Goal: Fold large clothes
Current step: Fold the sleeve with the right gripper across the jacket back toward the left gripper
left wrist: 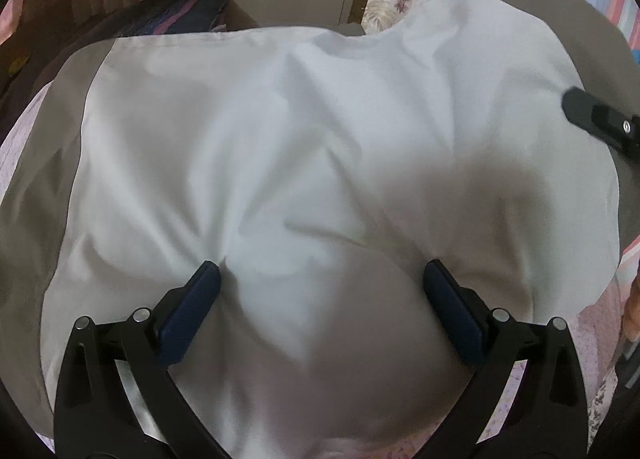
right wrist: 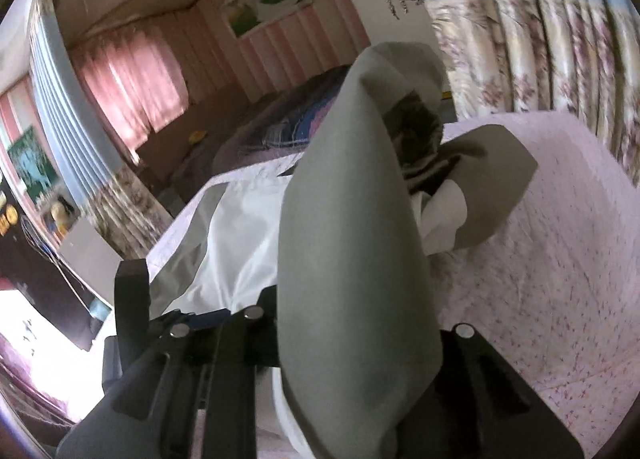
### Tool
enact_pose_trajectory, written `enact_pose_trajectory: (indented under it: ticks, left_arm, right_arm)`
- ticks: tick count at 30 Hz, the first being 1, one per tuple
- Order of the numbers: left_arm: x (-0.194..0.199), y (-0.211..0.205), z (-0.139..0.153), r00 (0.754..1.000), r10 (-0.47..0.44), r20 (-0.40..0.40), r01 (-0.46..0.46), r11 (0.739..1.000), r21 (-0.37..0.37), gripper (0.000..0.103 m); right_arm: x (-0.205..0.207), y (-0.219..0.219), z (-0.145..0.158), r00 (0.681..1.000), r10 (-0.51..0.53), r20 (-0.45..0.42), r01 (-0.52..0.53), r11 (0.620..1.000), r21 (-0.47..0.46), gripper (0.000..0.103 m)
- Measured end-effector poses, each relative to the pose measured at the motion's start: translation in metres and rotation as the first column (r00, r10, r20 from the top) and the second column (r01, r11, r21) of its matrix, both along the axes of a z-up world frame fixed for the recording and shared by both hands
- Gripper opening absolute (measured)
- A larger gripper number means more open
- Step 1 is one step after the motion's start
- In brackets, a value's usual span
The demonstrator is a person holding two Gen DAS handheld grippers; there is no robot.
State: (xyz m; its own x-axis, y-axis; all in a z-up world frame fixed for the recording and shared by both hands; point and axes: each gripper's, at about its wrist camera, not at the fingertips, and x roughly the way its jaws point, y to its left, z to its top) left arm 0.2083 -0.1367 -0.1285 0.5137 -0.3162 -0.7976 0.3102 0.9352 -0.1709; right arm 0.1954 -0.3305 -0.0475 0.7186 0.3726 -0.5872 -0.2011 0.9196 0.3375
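- R gripper: grey sleeve hangs up out of the jaws and fills the centre of the R wrist view; pads hidden by cloth, but the fabric comes out from between the fingers, so I read it as clamped on the sleeve.
- L gripper: jaws wide apart, nothing pinched. Blue pads rest on or just over the white panel; contact unclear.
- Garment: large white-and-grey top, spread on a pink bedspread. White body centre, grey strips at 9 and 2 o'clock in the L view.
- Handling, my guess: thin woven cloth, light, limp, prob a bit slick. Creases radiate from the near pad, so it drags easily. Not fragile.
- Where to grip: hems, cuff, shoulder seams hold better than a mid-panel pinch; mid-panel just bunches.
- Far: floral curtain at 1 o'clock, pink striped wall at 11.
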Motion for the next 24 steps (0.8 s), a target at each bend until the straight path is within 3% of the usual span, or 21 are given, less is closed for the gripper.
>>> enact_pose_trajectory:
  ticks: [7, 12, 16, 20, 22, 24]
  left_arm:
    - [-0.028, 0.076, 0.045, 0.999, 0.010, 0.053, -0.006, 0.997, -0.072, 0.099]
    - [-0.041, 0.165, 0.068, 0.987, 0.112, 0.111, -0.113, 0.994, 0.000, 0.100]
    - [-0.033, 0.209, 0.057, 0.986, 0.149, 0.079, -0.151, 0.988, 0.029, 0.100]
    - [-0.027, 0.223, 0.035, 0.986, 0.155, 0.059, -0.160, 0.983, 0.093, 0.100]
    - [-0.024, 0.231, 0.028, 0.987, 0.154, 0.044, -0.157, 0.985, 0.079, 0.100]
    - [-0.026, 0.235, 0.026, 0.988, 0.149, 0.033, -0.150, 0.988, 0.037, 0.100]
  right_arm:
    - [0.017, 0.084, 0.022, 1.000, 0.030, -0.008, -0.031, 0.986, -0.165, 0.023]
    - [0.041, 0.175, -0.006, 0.989, 0.121, -0.083, -0.141, 0.943, -0.302, 0.022]
    - [0.049, 0.229, -0.050, 0.973, 0.167, -0.161, -0.223, 0.864, -0.451, 0.022]
    - [0.049, 0.250, -0.086, 0.967, 0.169, -0.189, -0.246, 0.801, -0.545, 0.023]
    - [0.048, 0.253, -0.088, 0.968, 0.171, -0.185, -0.247, 0.784, -0.569, 0.023]
    - [0.049, 0.249, -0.085, 0.965, 0.172, -0.196, -0.254, 0.796, -0.549, 0.025]
